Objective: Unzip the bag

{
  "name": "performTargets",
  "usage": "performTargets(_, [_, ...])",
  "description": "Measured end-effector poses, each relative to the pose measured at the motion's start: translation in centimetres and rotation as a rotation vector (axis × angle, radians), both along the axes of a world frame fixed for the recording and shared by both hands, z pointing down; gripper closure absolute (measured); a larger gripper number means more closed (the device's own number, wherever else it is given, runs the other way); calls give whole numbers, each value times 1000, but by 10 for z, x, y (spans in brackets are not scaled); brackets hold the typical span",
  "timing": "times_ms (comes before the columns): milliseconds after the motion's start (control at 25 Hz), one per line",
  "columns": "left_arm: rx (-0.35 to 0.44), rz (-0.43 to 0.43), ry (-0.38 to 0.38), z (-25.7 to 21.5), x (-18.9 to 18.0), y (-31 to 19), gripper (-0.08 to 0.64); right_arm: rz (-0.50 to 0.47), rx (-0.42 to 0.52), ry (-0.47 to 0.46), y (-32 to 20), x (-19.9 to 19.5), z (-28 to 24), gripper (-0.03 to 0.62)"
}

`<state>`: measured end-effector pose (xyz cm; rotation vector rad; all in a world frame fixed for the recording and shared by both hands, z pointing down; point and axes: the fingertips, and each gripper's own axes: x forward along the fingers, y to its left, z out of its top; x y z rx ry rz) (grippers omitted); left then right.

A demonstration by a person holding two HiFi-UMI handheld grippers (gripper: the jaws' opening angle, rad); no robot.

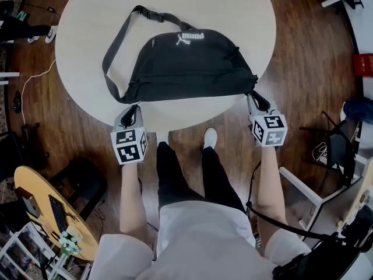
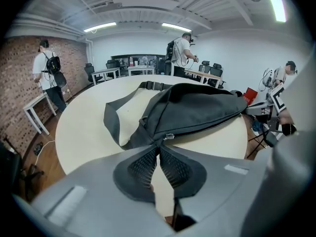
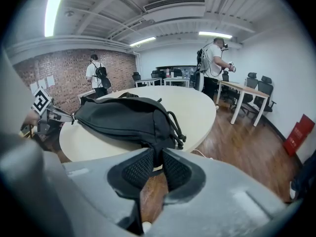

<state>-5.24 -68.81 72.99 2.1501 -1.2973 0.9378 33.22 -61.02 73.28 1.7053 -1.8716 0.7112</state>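
A black waist bag with a white logo lies on the round beige table, its strap looped to the left. My left gripper sits at the bag's near left corner. In the left gripper view its jaws are pinched together on the dark tab of the zipper pull, whose silver slider shows just past the tips. The zip line runs right along the bag. My right gripper holds the bag's right end, jaws shut on black fabric of the bag.
The table edge runs just in front of both grippers, with the person's legs and shoes below it. A red box and furniture stand on the wooden floor at right. Other people stand among desks and chairs farther off.
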Motion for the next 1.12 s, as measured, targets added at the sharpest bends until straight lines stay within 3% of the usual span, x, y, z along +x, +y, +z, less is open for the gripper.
performTargets(280, [33, -113, -27, -28, -30, 43, 528, -51, 14, 27, 9, 0, 2, 535])
performTargets(520, [154, -179, 51, -105, -23, 89, 543, 45, 120, 34, 44, 26, -40, 512])
performTargets(600, [202, -155, 111, -135, -10, 102, 542, 100, 195, 29, 65, 32, -76, 538])
performTargets(720, [318, -78, 200, -186, 9, 110, 543, 175, 389, 30, 87, 27, -154, 597])
performTargets(800, [392, -28, 260, -222, 11, 130, 543, 184, 500, 18, 114, 2, -207, 600])
performTargets(920, [509, 74, 317, -273, 2, 166, 543, 126, 608, 16, 150, -67, -269, 600])
performTargets(1040, [623, 220, 239, -313, -23, 226, 543, 85, 619, -11, 203, -154, -303, 600])
performTargets(1120, [688, 274, 230, -346, -47, 265, 543, 35, 613, -23, 234, -214, -319, 601])
